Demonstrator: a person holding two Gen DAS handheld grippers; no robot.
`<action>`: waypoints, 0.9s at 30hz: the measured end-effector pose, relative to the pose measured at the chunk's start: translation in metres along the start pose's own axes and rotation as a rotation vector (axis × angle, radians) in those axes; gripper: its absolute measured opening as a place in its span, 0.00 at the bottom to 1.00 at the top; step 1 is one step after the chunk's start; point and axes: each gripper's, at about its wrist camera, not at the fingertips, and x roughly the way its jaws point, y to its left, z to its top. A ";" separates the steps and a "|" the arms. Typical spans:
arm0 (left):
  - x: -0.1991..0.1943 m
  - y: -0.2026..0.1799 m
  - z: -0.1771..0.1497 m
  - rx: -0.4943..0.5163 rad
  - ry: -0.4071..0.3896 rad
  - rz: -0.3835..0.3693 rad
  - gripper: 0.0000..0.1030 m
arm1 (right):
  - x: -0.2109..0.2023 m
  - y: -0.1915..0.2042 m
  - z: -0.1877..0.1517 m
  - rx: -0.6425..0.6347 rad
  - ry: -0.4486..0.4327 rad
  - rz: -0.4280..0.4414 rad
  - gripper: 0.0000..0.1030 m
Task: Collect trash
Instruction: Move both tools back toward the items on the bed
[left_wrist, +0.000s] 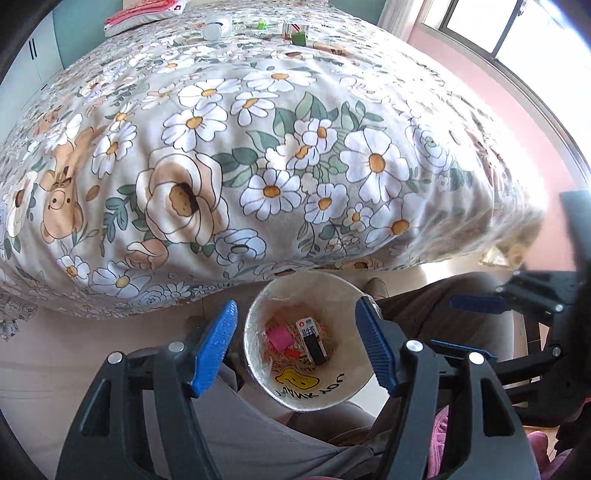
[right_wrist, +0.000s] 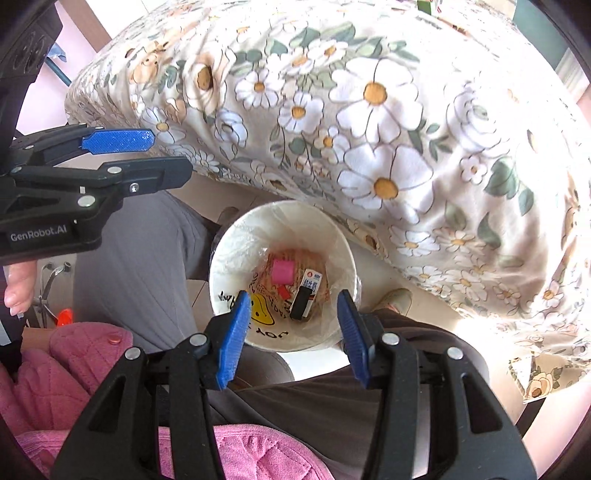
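Note:
A white bin (left_wrist: 354, 295) with a plastic liner stands on the floor by the bed; it also shows in the right wrist view (right_wrist: 332, 236). Inside lie a pink wrapper (left_wrist: 279, 338), a black-and-white carton (left_wrist: 312, 341) and other scraps. My left gripper (left_wrist: 297, 350) hangs open and empty above the bin. My right gripper (right_wrist: 291, 332) is open and empty above the bin too; it also shows in the left wrist view (left_wrist: 476, 325). On the far side of the bed lie a white bottle (left_wrist: 216, 27), a green box (left_wrist: 299, 38) and a red-and-white carton (left_wrist: 291, 26).
The bed with its flowered cover (left_wrist: 258, 147) fills the upper part of both views. A folded red cloth (left_wrist: 144, 14) lies at its far left. The person's legs in grey trousers (right_wrist: 140, 258) flank the bin. A window (left_wrist: 517, 33) is at the right.

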 end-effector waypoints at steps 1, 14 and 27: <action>-0.007 -0.001 0.004 0.001 -0.017 0.004 0.68 | -0.007 0.000 0.003 -0.004 -0.016 0.000 0.48; -0.055 0.006 0.057 0.026 -0.170 0.082 0.79 | -0.075 -0.011 0.042 0.000 -0.173 -0.040 0.65; -0.041 0.037 0.141 -0.047 -0.220 0.117 0.86 | -0.093 -0.059 0.125 0.094 -0.312 -0.058 0.68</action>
